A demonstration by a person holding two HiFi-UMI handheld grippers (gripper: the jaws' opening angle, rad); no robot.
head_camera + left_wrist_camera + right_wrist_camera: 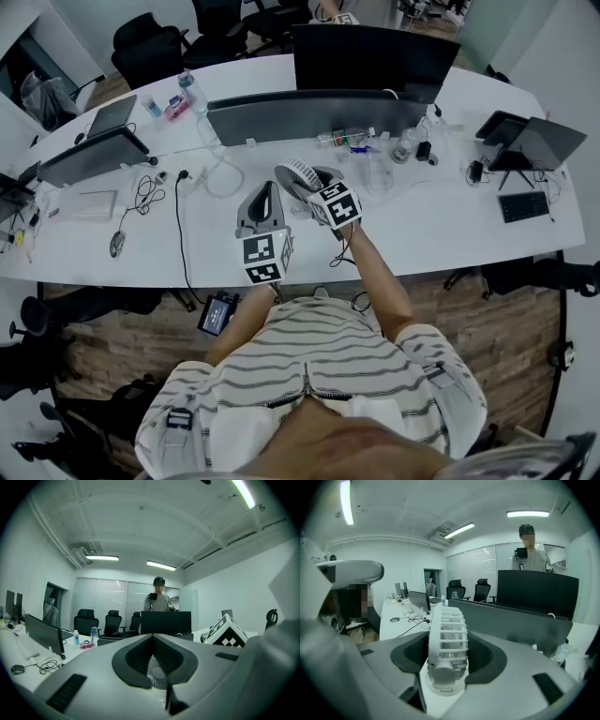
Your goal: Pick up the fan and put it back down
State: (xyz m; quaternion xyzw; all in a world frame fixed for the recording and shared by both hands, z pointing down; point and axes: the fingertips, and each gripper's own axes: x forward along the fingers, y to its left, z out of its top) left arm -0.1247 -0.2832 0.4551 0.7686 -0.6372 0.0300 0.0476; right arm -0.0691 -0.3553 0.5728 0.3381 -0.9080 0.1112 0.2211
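Looking down in the head view, both tools are over the white bench in front of a grey divider. The right tool has the fan between its jaws. The fan stands on edge, its ribbed rim turned up toward the camera and its flat faces set left and right. Just beside it, the left tool points up and to the right toward the fan. Whether the fan's foot touches the bench cannot be told from this view.

From the left gripper view, the left tool has its jaw tips brought together with nothing clamped. The round, radial grille of the fan shows face-on through the hollow between the dark pads.

From the right gripper view, the right tool is closed on the fan. The fan is seen edge-on, its rim running straight away along the jaws, with one dark pad against each flat side. A black monitor stands on the far side of the divider.
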